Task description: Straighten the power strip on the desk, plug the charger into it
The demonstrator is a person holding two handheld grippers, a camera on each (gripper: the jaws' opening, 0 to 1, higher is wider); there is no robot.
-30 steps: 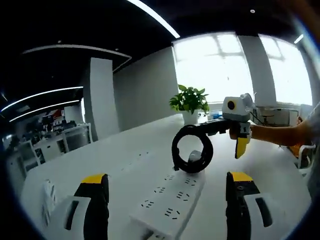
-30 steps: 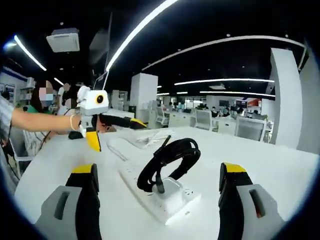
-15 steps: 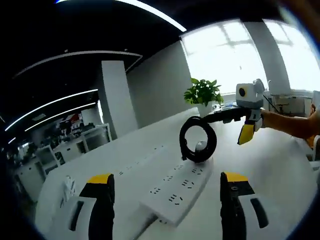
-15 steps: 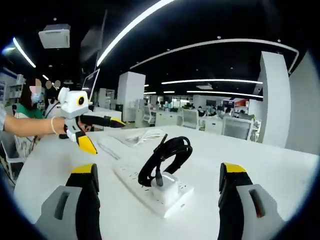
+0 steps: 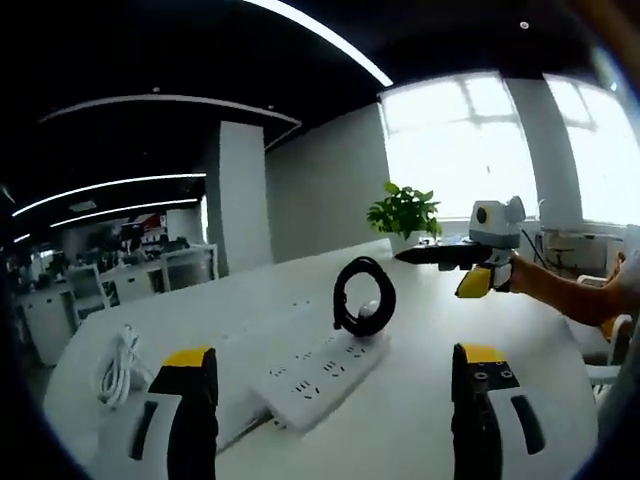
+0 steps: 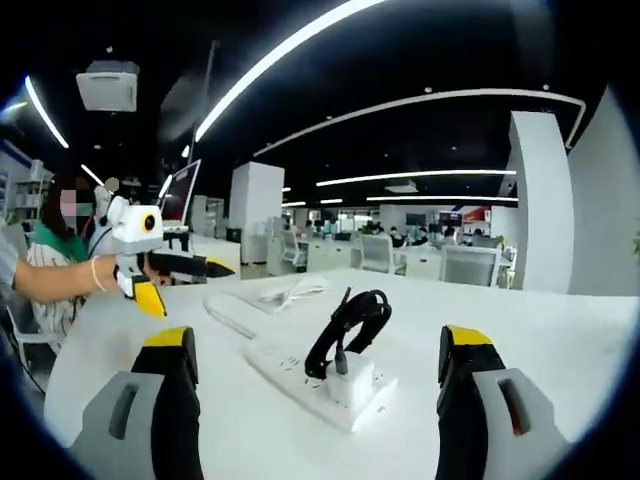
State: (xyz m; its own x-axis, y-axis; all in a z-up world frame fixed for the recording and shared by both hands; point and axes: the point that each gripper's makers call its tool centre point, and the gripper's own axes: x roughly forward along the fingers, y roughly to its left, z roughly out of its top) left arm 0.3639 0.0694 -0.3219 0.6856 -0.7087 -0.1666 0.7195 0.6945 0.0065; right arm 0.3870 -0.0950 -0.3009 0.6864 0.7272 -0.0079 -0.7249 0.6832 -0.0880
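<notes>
At frame centre, the white power strip (image 5: 318, 368) lies on the desk (image 5: 420, 420), the charger (image 6: 350, 372) seated at one end beneath its coiled black cable (image 5: 363, 297). Left gripper (image 5: 335, 415) and right gripper (image 6: 312, 400) gape wide, empty; a snagged coil could unseat the charger.

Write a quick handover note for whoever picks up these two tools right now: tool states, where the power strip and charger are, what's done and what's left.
Left tool: open, holding nothing, above the desk short of the power strip.
Right tool: open, holding nothing, facing the strip's other end.
Charger: sits plugged in at one end of the strip, its black cable coiled upright on top.
A loose white cable lies on the desk to the side.
Done: plug-in looks complete.
Left: confirm the strip lies straight; cannot tell from these views.
</notes>
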